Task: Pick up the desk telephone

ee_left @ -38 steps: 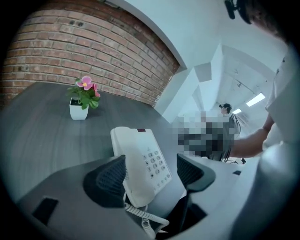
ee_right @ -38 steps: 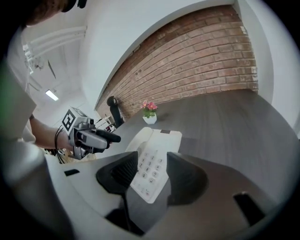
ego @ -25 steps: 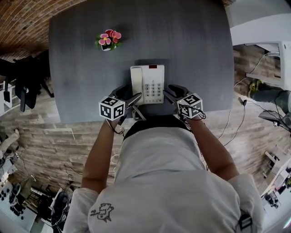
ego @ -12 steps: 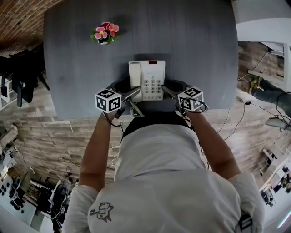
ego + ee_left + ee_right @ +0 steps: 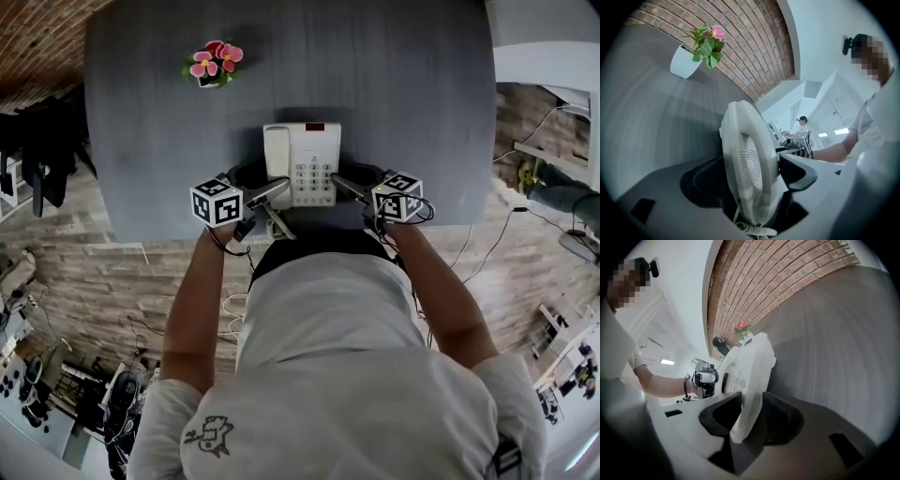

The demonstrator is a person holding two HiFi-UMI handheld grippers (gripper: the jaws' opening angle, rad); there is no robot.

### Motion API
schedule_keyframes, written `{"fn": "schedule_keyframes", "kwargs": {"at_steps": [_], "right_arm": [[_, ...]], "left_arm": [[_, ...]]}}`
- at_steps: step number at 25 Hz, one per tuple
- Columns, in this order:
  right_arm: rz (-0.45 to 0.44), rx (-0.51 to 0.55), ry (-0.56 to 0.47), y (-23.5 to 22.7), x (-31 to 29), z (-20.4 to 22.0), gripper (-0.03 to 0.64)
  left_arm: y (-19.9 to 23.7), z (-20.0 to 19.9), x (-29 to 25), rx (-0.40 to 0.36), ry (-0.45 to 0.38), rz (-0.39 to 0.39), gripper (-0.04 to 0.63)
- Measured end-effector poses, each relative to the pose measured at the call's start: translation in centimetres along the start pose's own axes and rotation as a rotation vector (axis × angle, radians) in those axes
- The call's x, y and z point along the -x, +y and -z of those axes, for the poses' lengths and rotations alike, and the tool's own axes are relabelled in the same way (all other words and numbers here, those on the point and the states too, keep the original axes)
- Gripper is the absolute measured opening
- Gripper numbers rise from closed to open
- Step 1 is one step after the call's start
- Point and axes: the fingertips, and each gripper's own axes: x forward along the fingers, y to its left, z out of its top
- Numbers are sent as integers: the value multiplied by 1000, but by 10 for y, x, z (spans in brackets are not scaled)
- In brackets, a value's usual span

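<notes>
Right now the desk telephone sits flat near the front edge of the counter, between my two grippers. It is off-white and boxy. The handset lies in its cradle on the left, a grid of pale keys fills the right, and a small dark window sits at the far end. A coiled cord hangs from the near end of the handset.

My left gripper straddles the handset side. Its jaws have just been opening and stand wide apart around it, not closed on it. My right gripper has the phone's thin right edge between its jaws. They have just been closing, with one pad on the keypad face and one underneath.

The counter is dark grey with a fine grain. A white pot of pink flowers stands well apart, toward its far left. A red brick wall runs beyond it, and cables trail over the stone-patterned floor.
</notes>
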Motion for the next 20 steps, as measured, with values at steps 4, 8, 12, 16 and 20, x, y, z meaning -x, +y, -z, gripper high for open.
{"fn": "schedule_keyframes", "kwargs": {"at_steps": [4,8,12,16,20], "right_arm": [[-47,-36,-12,3,-1,0,110],[-74,-48,-12,2,-2,0,104],[-95,-70,-15,2,-2,0,101],[-117,-121,-19,2,-1,0,94],[-114,-136,-17,2,0,-2,81]], "left_arm": [[0,0,-3,24,-2,40,392],[0,0,-5,29,0,70,393],[-1,0,-5,32,5,80,393],[-2,0,-5,45,5,73,390],[-2,-2,-6,57,6,48,382]]}}
